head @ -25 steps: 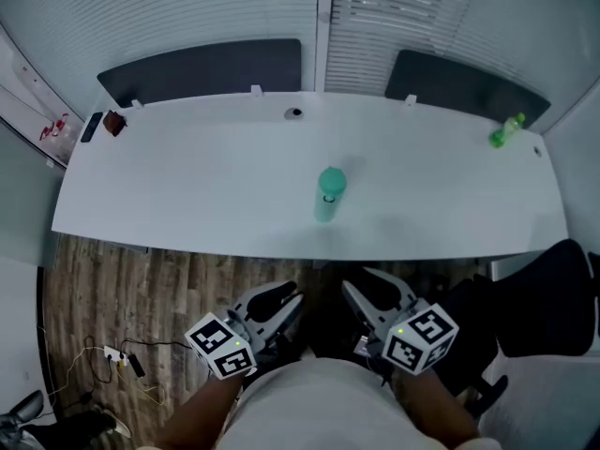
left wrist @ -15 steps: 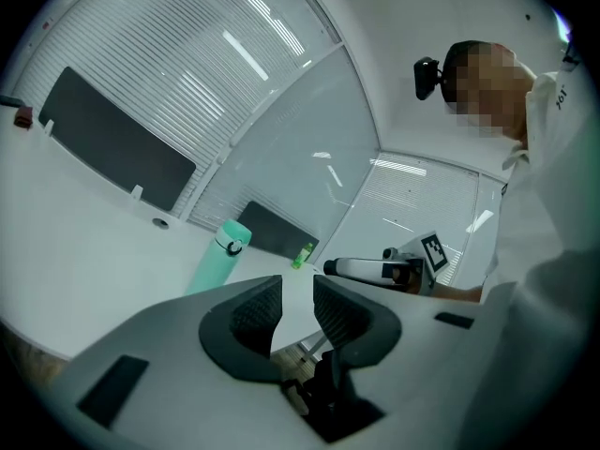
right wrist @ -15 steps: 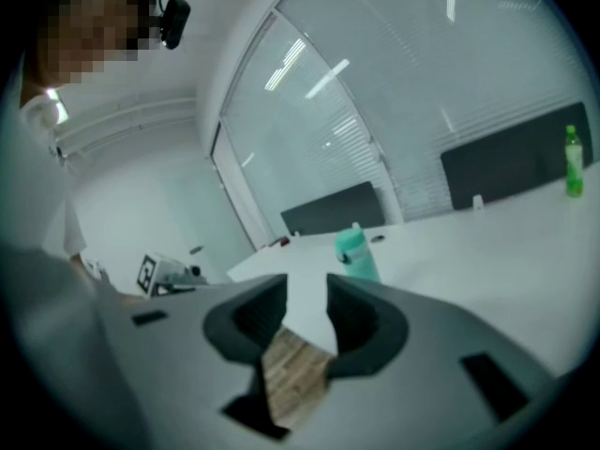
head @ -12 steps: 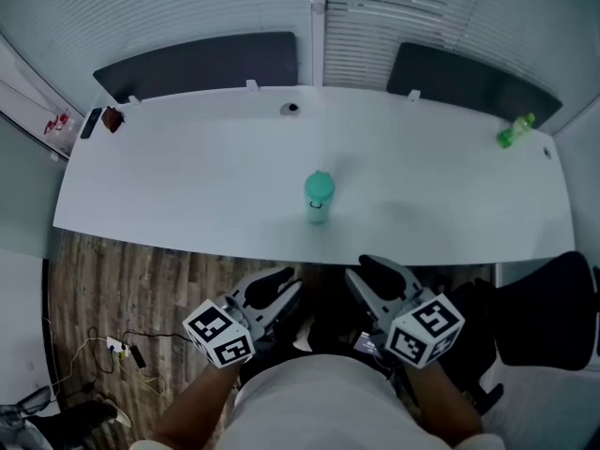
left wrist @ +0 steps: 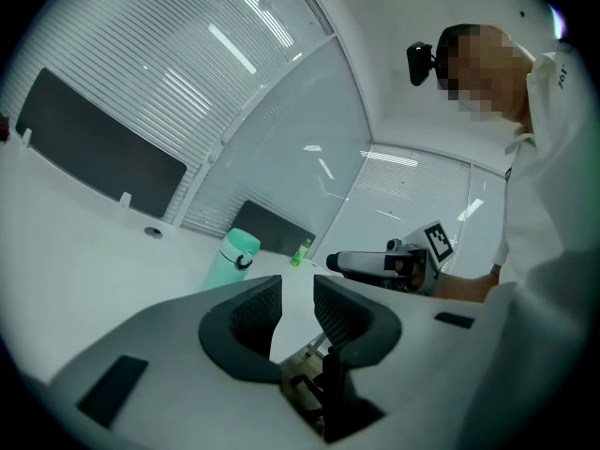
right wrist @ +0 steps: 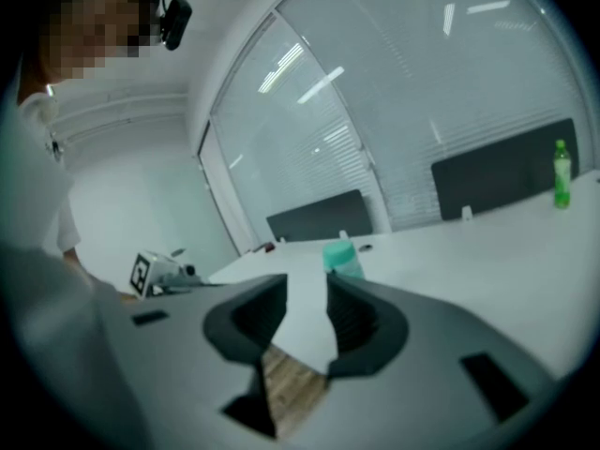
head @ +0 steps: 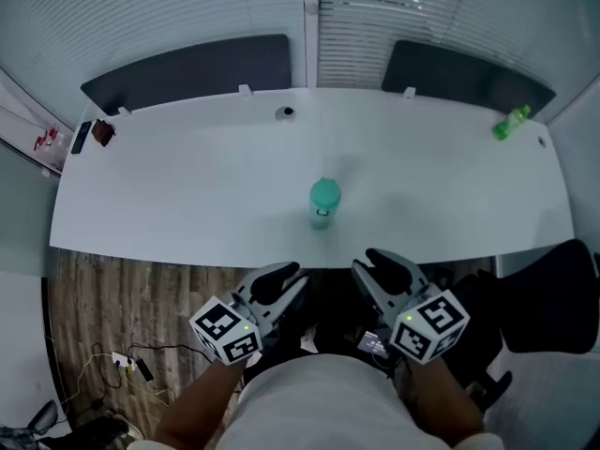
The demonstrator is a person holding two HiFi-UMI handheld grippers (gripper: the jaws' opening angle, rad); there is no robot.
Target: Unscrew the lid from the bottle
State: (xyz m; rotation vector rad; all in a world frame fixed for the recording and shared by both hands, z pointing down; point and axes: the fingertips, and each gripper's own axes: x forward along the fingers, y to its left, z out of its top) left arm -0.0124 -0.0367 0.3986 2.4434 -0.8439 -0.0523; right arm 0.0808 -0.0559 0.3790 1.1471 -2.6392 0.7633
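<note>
Spans the head view as a long white table [head: 187,195], with two dark panels [head: 187,71] along its far edge. Carries a teal bottle [head: 322,216] upright near the middle, toward the near edge, lid [head: 325,193] on, and a small green bottle [head: 511,123] standing at the far right corner. Bears also a round grommet [head: 285,112] near the far edge and, at the far left corner, a flat black item [head: 82,137] beside a dark red one [head: 102,132].

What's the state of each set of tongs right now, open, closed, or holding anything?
Left tongs: open, holding nothing.
Right tongs: open, holding nothing.
</note>
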